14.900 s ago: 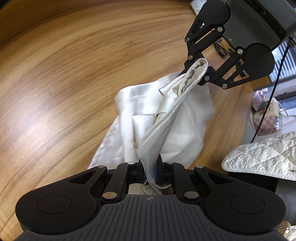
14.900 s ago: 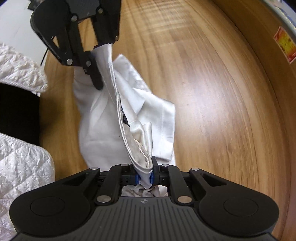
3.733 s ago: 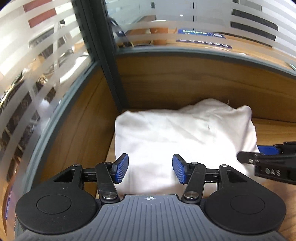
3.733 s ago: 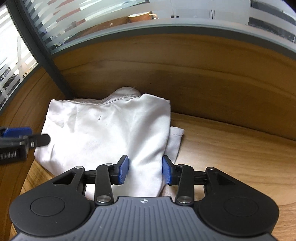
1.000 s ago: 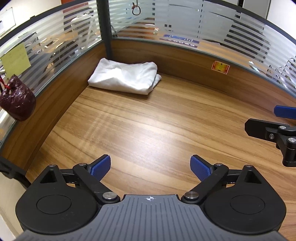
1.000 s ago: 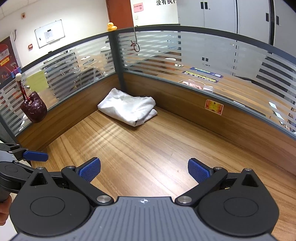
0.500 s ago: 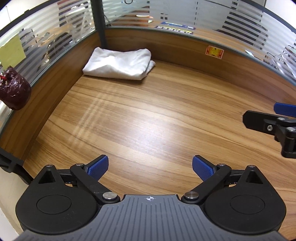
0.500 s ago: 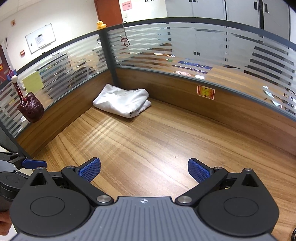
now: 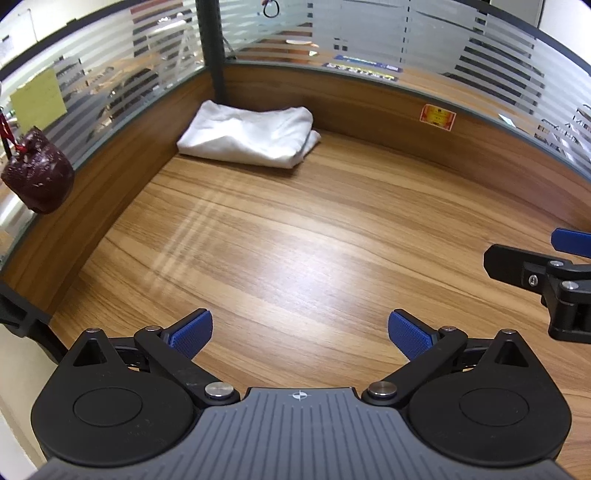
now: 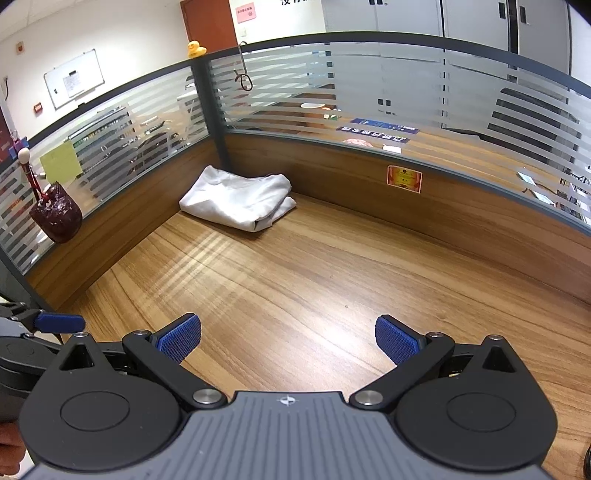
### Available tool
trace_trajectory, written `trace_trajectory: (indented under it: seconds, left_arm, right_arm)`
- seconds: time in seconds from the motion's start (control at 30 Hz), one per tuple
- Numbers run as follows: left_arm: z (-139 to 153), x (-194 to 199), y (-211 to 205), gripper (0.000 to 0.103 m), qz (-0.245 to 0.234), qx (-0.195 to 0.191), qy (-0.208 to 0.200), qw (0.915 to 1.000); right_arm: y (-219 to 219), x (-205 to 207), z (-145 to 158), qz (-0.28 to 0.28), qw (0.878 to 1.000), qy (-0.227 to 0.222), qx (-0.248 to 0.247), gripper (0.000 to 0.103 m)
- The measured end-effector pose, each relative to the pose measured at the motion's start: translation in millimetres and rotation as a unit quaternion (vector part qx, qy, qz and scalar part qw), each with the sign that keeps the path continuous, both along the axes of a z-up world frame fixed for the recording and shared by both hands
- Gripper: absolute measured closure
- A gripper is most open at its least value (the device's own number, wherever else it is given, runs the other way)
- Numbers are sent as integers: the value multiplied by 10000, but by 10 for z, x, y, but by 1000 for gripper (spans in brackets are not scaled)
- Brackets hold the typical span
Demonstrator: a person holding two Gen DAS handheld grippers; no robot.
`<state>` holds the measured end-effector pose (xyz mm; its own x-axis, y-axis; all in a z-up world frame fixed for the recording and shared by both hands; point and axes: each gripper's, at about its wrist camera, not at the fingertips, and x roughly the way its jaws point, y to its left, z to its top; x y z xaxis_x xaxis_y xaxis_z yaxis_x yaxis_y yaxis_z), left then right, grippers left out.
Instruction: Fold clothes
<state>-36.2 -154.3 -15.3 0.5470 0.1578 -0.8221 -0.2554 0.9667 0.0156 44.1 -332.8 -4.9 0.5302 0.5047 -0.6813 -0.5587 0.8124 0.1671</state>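
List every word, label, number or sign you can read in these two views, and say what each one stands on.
Nothing reads clearly.
Red-and-gold sticker on the wooden partition: print too small.
Pink notice beside the door: blurred.
Characters on the wall at the top edge: cut off.
Blue strips behind the glass: mirrored, illegible.
Whiteboard: papers too small.
Yellow note on the glass: no text visible.

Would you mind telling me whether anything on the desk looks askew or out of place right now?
Nothing serious stands out. The folded white garment lies in the far corner of the wooden desk, against the partition. Its only flaw is a lower layer that pokes out past the right edge, so the fold is slightly uneven.
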Motion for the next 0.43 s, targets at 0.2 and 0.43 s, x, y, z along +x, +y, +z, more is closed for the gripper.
trace_trajectory:
  seconds: [0.2,0.43]
  left_arm:
    - [12,-26,-33,1,-107,26,-10,9999]
    - [18,-60,-17,1,-79,-11,-44,10000]
  right_arm:
    - [35,-48,-27,75,10000,0,-37,1]
    - [61,-63,-30,140,9999,2,-57,1]
